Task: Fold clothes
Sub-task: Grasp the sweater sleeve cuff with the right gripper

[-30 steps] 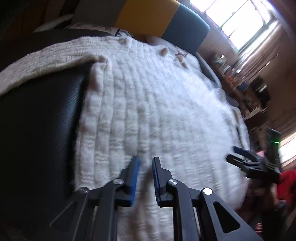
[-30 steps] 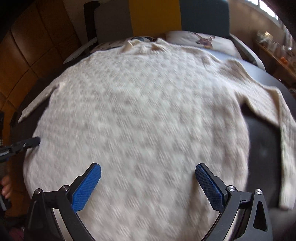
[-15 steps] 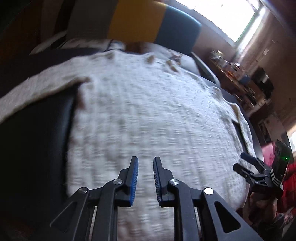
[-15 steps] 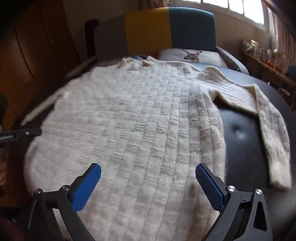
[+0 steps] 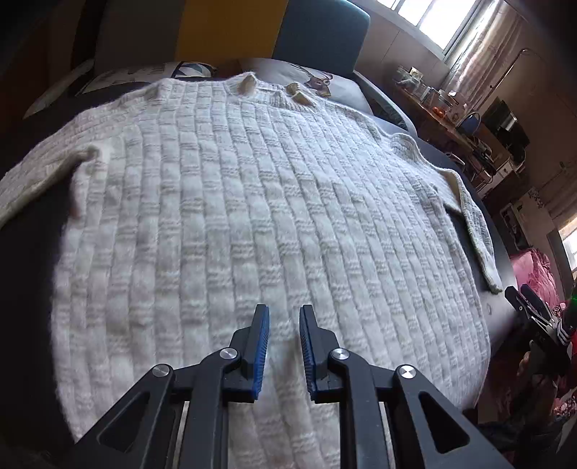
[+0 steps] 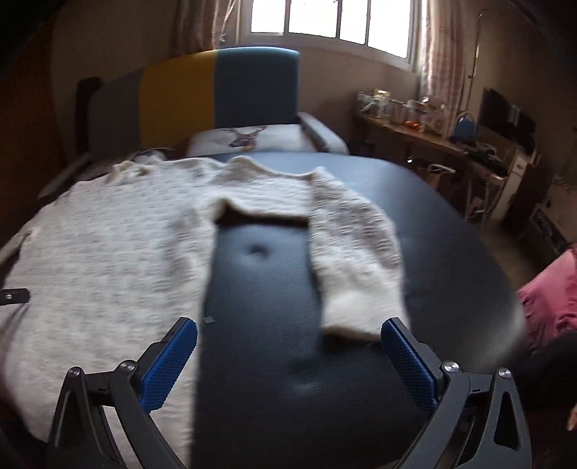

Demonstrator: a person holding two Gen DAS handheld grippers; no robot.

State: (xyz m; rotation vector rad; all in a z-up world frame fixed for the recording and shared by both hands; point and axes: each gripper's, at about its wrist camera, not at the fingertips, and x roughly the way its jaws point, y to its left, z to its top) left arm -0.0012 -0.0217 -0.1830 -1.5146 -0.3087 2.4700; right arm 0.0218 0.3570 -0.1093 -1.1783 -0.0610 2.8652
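The right wrist view is motion-blurred, so the knit pattern is unreadable there. The cream sweater, ribbed in raised blocks, lies flat on a black padded table; its left sleeve is cut off at the frame edge. The left gripper hovers over the hem, jaws narrowly apart, holding nothing. The right gripper has jaws spread wide, empty, near the sleeve cuff. A yellow-and-blue chair stands behind, below a window.

Ahead of you: chair back in grey, yellow, teal panels — deer-print cushion on its seat. Window behind. Cluttered side shelf right — pink fabric far right.
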